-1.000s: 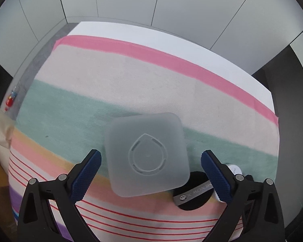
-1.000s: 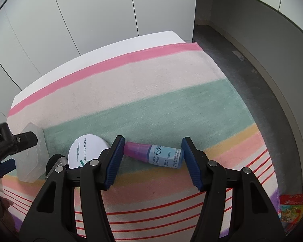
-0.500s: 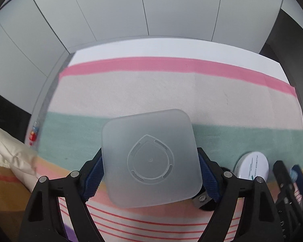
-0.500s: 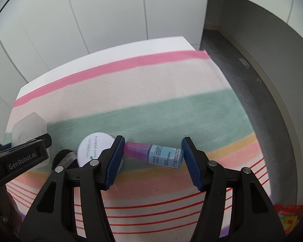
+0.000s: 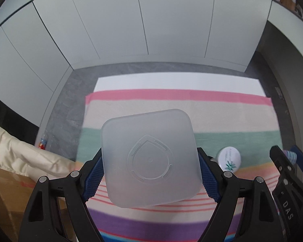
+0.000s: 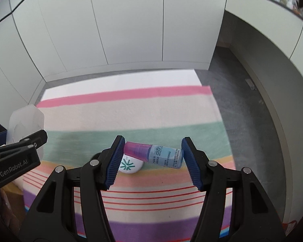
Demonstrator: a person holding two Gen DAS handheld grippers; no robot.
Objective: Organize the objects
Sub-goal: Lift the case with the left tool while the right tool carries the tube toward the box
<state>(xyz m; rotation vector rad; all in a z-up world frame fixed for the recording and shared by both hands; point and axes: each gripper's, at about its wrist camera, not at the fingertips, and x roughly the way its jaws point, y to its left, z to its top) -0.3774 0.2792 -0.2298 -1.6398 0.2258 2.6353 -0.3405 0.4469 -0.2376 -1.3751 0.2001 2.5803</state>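
A frosted, square plastic container [image 5: 150, 157] with rounded corners and a teardrop-and-ring mark moulded into its face is pinched between the blue-padded fingers [image 5: 92, 178] of the left gripper [image 5: 149, 173], one pad pressing each of its side walls, and it is held up in the air clear of the striped cloth [image 5: 222, 119] below. In the right wrist view the same container shows at the far left edge, above the black arm of the left gripper. The right gripper [image 6: 151, 157] holds a small bottle [image 6: 154, 154] with a pink cap and a blue printed label; it lies crosswise between the fingers [image 6: 192, 165], cap end against the left pad and base against the right pad, also lifted off the cloth. Beneath and just left of the bottle, a round white jar [image 6: 129, 165] with a green star-like mark on its lid rests on the cloth, in the orange and pink bands near the green band. The cloth, in pink, beige, green, orange, red-lined and purple stripes, covers a white counter [image 5: 171, 82] whose far edge shows bare. Beyond it stand pale cabinet doors [image 5: 151, 20] and a grey floor [image 6: 242, 100]. A cream fabric [image 5: 16, 147] lies at the left in the left wrist view.
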